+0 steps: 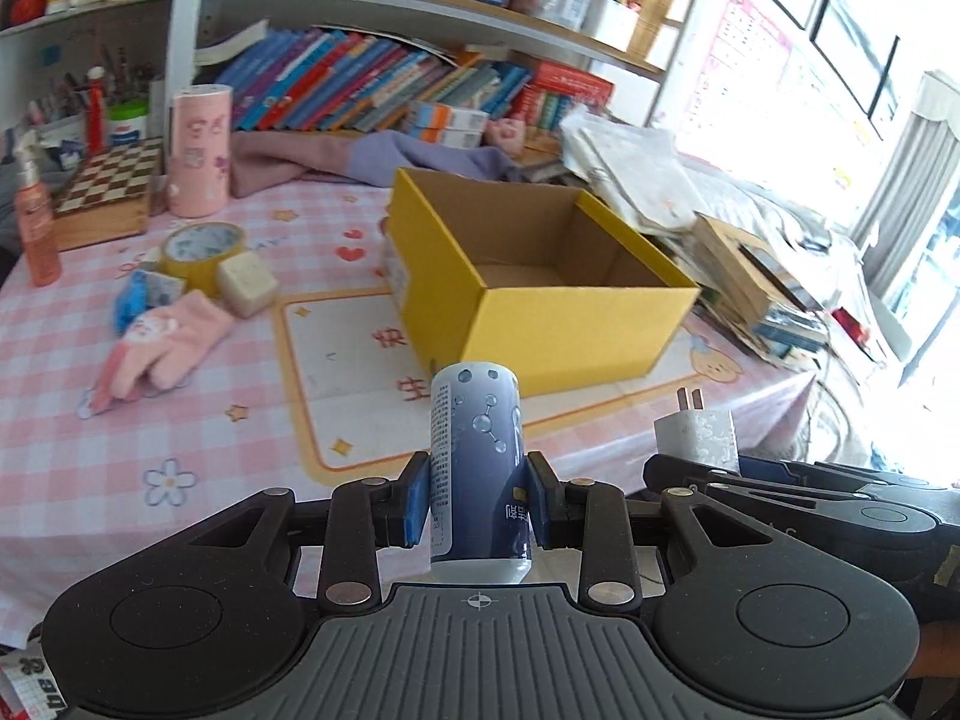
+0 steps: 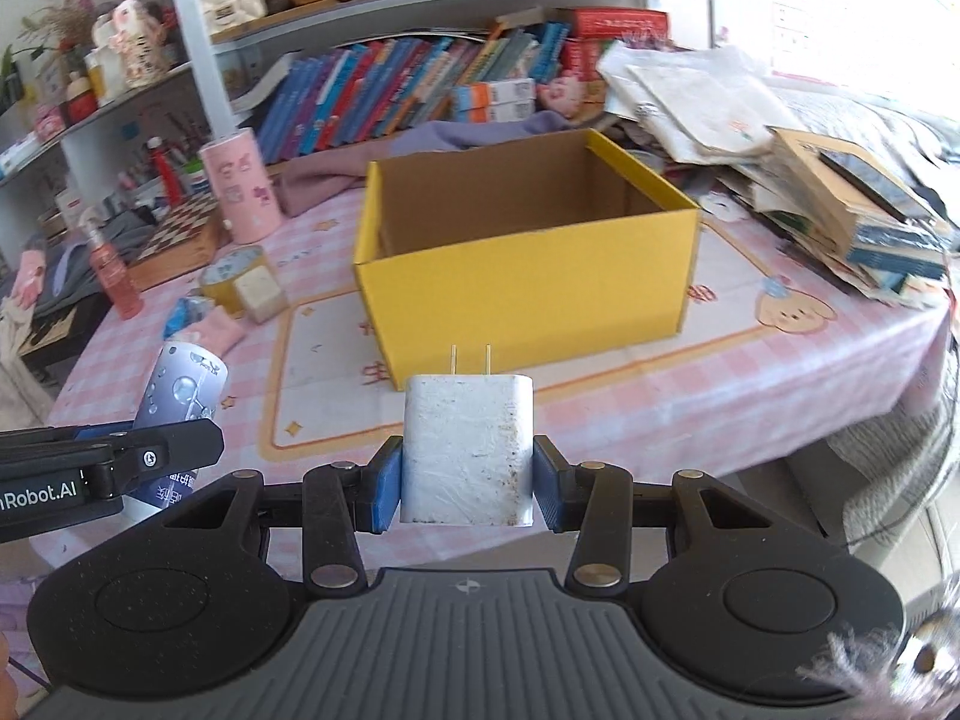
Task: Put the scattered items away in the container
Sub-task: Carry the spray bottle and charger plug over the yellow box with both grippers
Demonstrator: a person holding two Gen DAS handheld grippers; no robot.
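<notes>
Left gripper clenched on a blue can, blue pads pressing its sides, can upright between the fingers, held above the near edge of the table. Right gripper clenched on a white charger, prongs pointing up and away toward the box. Yellow box open-topped, brown inside, nothing visible within, standing mid-table just beyond both grippers, on a cream mat with orange border. In the left wrist view, charger and right gripper seen at lower right, near the table's edge; in the right wrist view, can and left gripper seen at lower left. Both held things short of the box, not over its opening. Left of the box on the pink checked cloth: pink glove lying flat, small blue packet just beyond it, cream cube touching a yellow tape roll. Farther left: pink cylinder upright, chessboard box beside it, orange spray bottle at the far left edge. Purple cloth bunched behind the box. Stack of papers and books to the right of the box. Shelves of books along the far wall.
</notes>
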